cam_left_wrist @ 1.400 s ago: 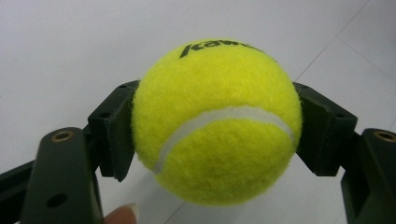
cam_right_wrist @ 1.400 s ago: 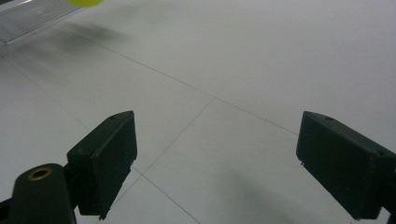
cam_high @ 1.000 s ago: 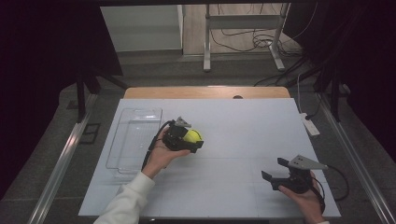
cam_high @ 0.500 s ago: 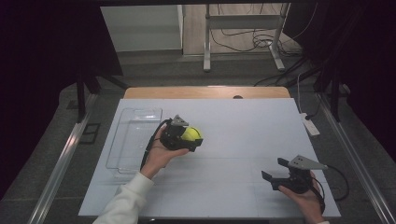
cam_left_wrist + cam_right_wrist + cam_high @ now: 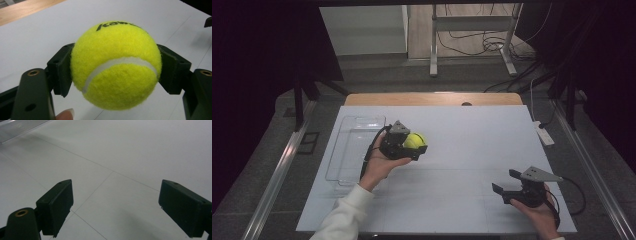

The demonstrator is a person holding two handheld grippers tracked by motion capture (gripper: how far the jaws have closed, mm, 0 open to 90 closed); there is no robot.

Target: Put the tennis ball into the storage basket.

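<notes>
White surface (image 5: 462, 145) under the lights, dark room all around, cables and a metal stand frame (image 5: 472, 35) on the floor beyond its far edge, a strip of wood showing at that far side. Starting at the left: a clear plastic tray (image 5: 354, 147) lies on the surface near the left edge, long side running away from the person. Just to its right comes the left gripper (image 5: 414, 146), cradled in the person's left hand (image 5: 379, 167) with a white sleeve (image 5: 342, 220) behind it, and it has a yellow tennis ball (image 5: 414, 141) clamped between its jaws. From the left gripper view that tennis ball (image 5: 115, 65) sits squarely between the two black pads, one pressing each side, white seam curving across the front and black lettering on top, with the ball held up off the white surface and a fingertip (image 5: 65, 115) peeking in at the bottom edge. Moving across to the right, bare surface in between, well apart from the ball: the right gripper (image 5: 507, 184) rests low near the front right corner in the person's right hand (image 5: 539, 210), cable trailing off to the side. Its jaws stand spread wide with nothing between them, just pale surface and thin seam lines in the right gripper view (image 5: 115, 207).
</notes>
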